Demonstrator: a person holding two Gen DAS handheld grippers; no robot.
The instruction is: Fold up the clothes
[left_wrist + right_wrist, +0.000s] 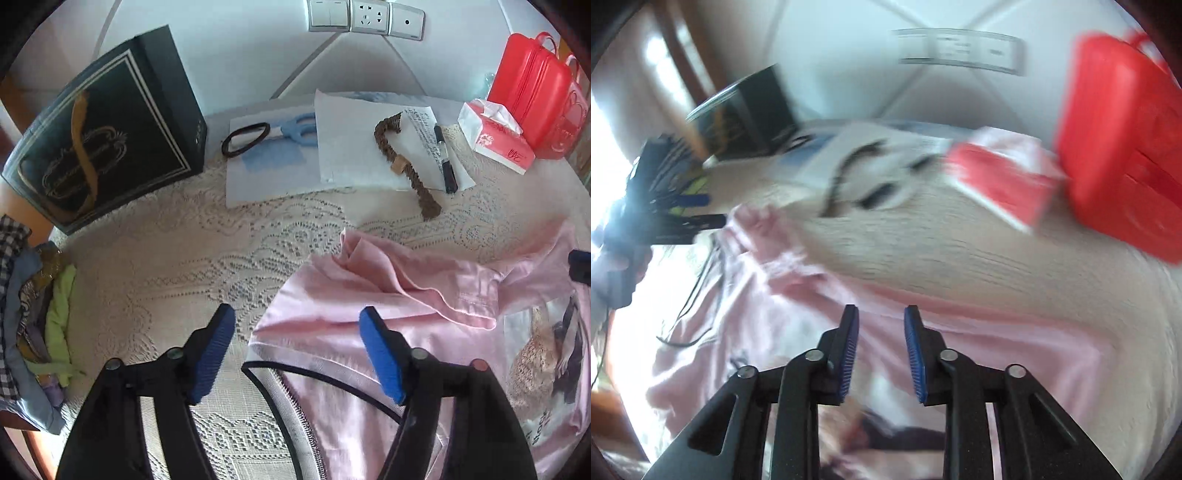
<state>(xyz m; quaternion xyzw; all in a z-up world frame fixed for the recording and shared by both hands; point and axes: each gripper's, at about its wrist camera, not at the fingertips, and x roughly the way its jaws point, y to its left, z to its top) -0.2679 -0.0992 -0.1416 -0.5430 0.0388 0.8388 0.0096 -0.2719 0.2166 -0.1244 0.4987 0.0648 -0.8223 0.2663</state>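
A pink T-shirt [424,306] with a printed picture lies spread on the lace tablecloth [184,251], its sleeve folded over and its dark-trimmed neckline [295,373] near me. My left gripper [297,325] is open and empty, just above the shirt's neck end. In the blurred right wrist view my right gripper [881,325] is open and empty above the shirt [960,325]. The left gripper [683,214] shows at that view's left edge.
A dark box [107,129] stands at the back left. Papers, scissors [295,129], a hair tie, a pen [445,162] and a brown cord lie at the back. A tissue pack [495,136] and red case [535,92] are back right. Clothes [37,325] pile at the left.
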